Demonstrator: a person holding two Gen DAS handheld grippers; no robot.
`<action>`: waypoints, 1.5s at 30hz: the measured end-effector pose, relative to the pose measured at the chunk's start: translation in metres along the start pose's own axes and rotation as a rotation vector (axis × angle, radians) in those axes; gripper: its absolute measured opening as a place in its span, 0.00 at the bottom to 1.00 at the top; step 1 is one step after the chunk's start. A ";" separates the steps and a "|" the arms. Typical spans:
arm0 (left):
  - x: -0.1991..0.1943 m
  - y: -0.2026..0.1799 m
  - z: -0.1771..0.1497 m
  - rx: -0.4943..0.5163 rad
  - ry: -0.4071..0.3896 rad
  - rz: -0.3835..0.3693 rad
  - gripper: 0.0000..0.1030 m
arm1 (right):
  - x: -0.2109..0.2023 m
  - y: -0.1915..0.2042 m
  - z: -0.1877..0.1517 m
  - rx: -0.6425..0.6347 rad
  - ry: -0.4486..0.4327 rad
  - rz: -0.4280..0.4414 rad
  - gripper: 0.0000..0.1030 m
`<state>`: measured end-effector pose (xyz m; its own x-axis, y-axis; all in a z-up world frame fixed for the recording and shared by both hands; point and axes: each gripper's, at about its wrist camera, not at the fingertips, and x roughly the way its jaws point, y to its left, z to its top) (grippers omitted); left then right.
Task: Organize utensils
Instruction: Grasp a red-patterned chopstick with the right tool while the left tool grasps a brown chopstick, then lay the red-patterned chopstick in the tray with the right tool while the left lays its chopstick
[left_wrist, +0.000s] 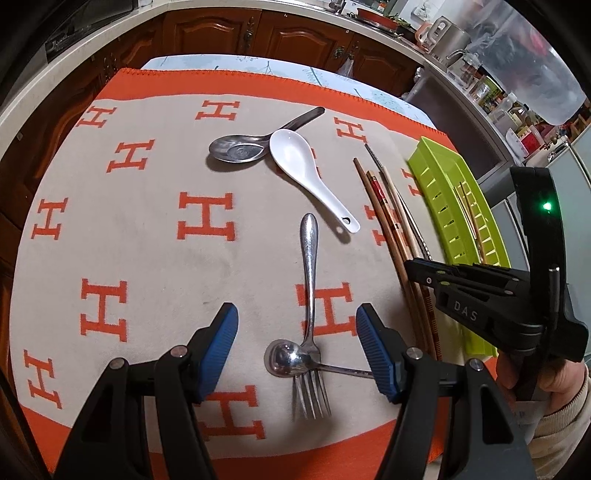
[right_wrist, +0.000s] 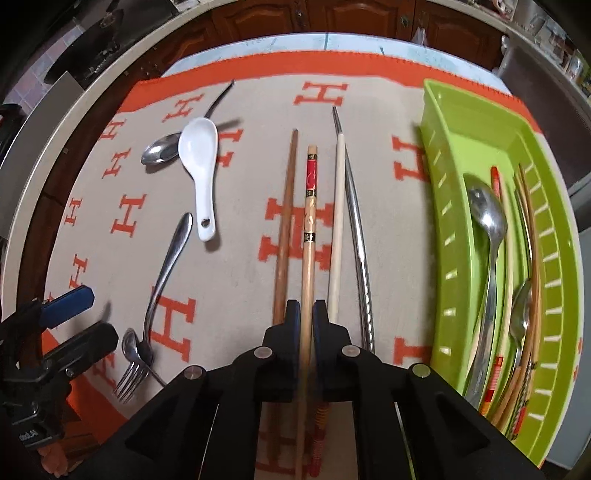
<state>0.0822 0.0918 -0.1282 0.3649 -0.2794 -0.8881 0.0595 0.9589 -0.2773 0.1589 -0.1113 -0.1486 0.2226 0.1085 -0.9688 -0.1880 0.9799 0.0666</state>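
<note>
Four chopsticks (right_wrist: 314, 221) side by side on cloth (right_wrist: 236, 280), just left of green tray (right_wrist: 439, 155). Right tongs (right_wrist: 306, 314) clamped on painted chopstick (right_wrist: 309, 229); its near end hidden under tongs. Left tongs (left_wrist: 297, 339) wide, empty, over fork (left_wrist: 309, 295) crossing small spoon (left_wrist: 286, 360). Tray holds spoons, chopsticks; near ends cut off. White spoon (left_wrist: 306, 173) overlaps steel spoon (left_wrist: 236, 147).

The fork (left_wrist: 311, 295) between the left tongs (left_wrist: 297, 349) is shiny polished metal. The cloth (left_wrist: 147, 240) under it looks matt and soft. Right of the right tongs (right_wrist: 306, 317), the tray (right_wrist: 443, 155) is glossy green plastic.
</note>
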 end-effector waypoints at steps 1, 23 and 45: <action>0.000 0.001 0.000 -0.003 0.003 -0.004 0.63 | 0.001 0.002 0.002 -0.009 0.001 -0.009 0.06; 0.002 -0.037 0.037 0.072 0.064 -0.138 0.54 | -0.021 -0.010 -0.012 0.152 -0.046 0.092 0.06; 0.096 -0.116 0.054 0.031 0.205 0.084 0.31 | -0.140 -0.101 -0.091 0.251 -0.272 0.139 0.06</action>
<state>0.1607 -0.0434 -0.1615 0.1739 -0.1990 -0.9645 0.0668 0.9795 -0.1900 0.0600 -0.2412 -0.0409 0.4631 0.2500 -0.8503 -0.0021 0.9597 0.2811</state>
